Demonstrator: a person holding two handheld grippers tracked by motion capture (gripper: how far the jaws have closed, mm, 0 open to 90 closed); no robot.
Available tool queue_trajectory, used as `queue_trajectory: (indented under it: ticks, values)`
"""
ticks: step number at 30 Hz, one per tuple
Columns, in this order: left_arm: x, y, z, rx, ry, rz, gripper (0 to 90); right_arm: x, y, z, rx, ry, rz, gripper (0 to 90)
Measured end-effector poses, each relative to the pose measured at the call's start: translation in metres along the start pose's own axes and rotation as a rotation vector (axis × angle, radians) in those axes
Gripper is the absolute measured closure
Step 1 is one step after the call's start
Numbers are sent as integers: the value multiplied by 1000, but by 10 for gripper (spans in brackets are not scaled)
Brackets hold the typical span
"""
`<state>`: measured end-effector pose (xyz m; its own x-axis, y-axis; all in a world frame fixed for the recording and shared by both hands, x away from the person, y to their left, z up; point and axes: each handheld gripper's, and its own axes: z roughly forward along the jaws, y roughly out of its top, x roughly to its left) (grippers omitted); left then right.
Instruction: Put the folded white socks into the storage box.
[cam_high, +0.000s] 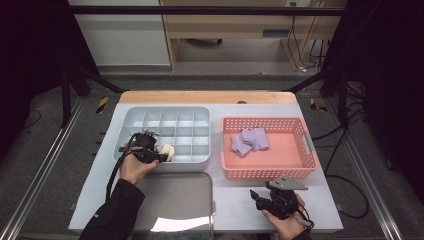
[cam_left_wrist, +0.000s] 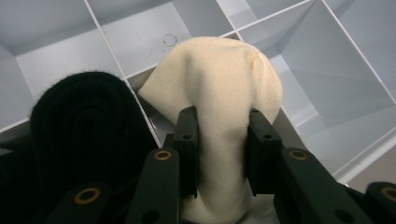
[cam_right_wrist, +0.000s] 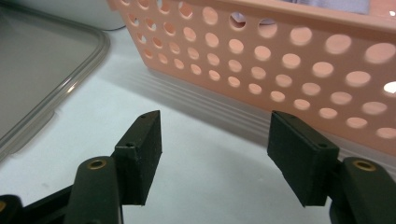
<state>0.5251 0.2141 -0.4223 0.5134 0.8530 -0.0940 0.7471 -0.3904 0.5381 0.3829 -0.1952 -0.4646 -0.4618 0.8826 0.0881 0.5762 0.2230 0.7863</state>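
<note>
My left gripper (cam_high: 161, 154) is shut on a cream rolled sock (cam_left_wrist: 219, 102), holding it over the front-left cells of the grey divided organizer (cam_high: 200, 120). A black rolled sock (cam_left_wrist: 79, 121) sits in the cell just beside it. The cream sock (cam_high: 166, 150) shows at the organizer's front row. My right gripper (cam_right_wrist: 215, 133) is open with nothing between its fingers, low over the table in front of the pink basket (cam_right_wrist: 299, 51). That gripper (cam_high: 257, 196) rests near the table's front right. Purple folded socks (cam_high: 249, 140) lie in the pink basket (cam_high: 300, 172).
A clear plastic lid (cam_high: 175, 200) lies flat on the table in front of the organizer, also seen as a lid (cam_right_wrist: 42, 60) to the left of my right gripper. The table's wooden far edge (cam_high: 205, 96) runs behind both containers.
</note>
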Motion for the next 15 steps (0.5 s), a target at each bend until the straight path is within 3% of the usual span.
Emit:
queue_trajectory:
  ticks: [5, 8, 10, 15]
  values:
    - [-2, -2, -1, -25, 10, 17, 662, -1, 0, 0, 4, 1, -1, 352]
    - [0, -6, -4, -73, -13, 17, 583, 0, 0, 0, 4, 2, -3, 347]
    - [-1, -7, -12, -120, -4, 33, 543, -1, 0, 0, 3, 0, -3, 347]
    - [-1, -7, -22, -185, 5, 33, 608, -1, 0, 0, 2, 0, -5, 347]
